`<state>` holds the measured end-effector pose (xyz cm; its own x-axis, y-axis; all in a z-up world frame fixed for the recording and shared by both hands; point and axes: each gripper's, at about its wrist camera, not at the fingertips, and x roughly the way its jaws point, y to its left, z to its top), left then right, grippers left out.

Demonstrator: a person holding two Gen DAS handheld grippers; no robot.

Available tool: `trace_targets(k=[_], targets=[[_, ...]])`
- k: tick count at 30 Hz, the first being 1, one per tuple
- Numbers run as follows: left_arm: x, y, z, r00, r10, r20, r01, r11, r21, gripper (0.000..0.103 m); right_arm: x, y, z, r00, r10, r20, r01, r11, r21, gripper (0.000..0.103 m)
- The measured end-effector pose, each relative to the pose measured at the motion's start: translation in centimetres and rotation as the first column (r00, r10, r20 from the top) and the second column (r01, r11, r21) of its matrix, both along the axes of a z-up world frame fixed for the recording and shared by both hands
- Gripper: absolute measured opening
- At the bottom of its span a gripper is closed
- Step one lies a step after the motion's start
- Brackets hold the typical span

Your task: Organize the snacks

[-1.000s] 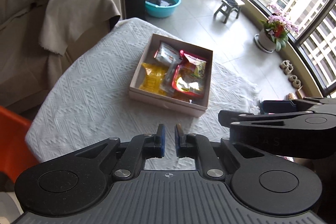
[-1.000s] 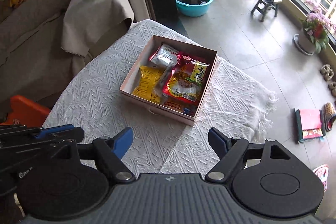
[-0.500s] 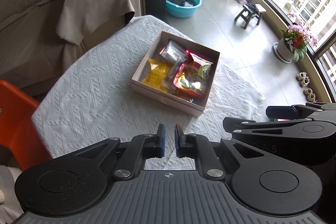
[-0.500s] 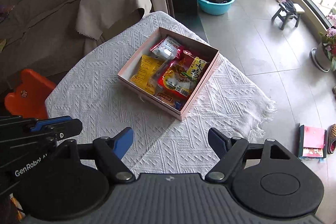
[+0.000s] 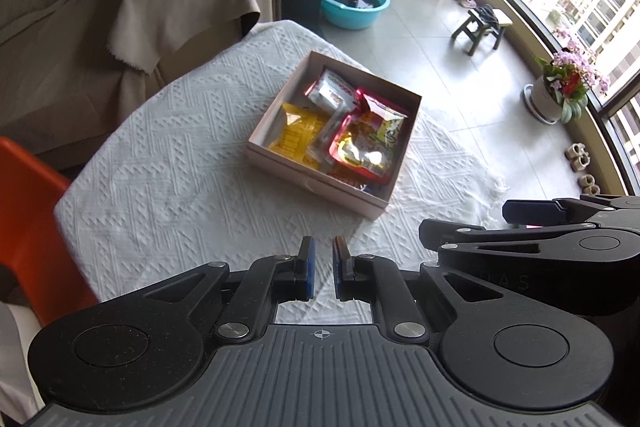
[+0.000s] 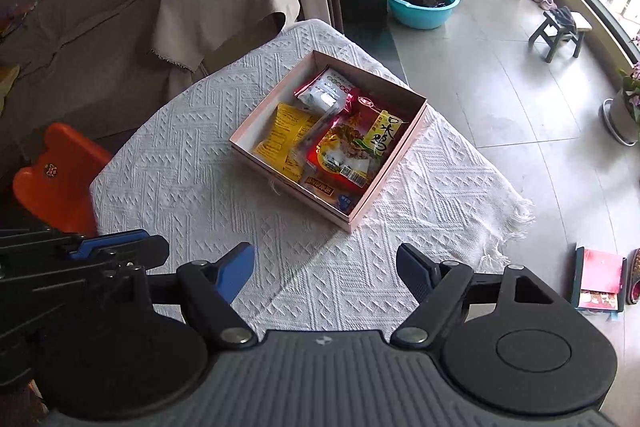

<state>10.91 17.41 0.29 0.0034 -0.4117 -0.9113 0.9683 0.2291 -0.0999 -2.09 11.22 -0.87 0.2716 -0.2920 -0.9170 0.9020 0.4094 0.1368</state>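
We see one shallow pink cardboard box (image 6: 396, 157) holding at least four snack packets; left gripper (image 5: 323, 269) fingers narrow, right gripper (image 6: 325, 269) fingers wide, both empty.

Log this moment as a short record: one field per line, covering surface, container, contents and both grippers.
surface: round table under a white textured cloth
container: open pink box, resting on the cloth
contents: yellow packet, silver-white packet, large red packet, overlapping inside the box
left gripper: jaws nearly together, a narrow gap, holding nothing, short of the box
right gripper: jaws wide apart, empty, short of the box
loose snacks on cloth: none visible
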Motion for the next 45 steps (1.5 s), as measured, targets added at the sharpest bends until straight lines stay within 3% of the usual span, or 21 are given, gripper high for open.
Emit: trace_targets(k=[45], targets=[[-0.8, -1.1, -1.1, 0.996, 0.081, -0.031, -0.080, 0.997, 0.017, 0.012, -0.8, -1.9, -1.5, 0.998, 0.060, 0.010, -0.061, 0.997, 0.043, 0.079]])
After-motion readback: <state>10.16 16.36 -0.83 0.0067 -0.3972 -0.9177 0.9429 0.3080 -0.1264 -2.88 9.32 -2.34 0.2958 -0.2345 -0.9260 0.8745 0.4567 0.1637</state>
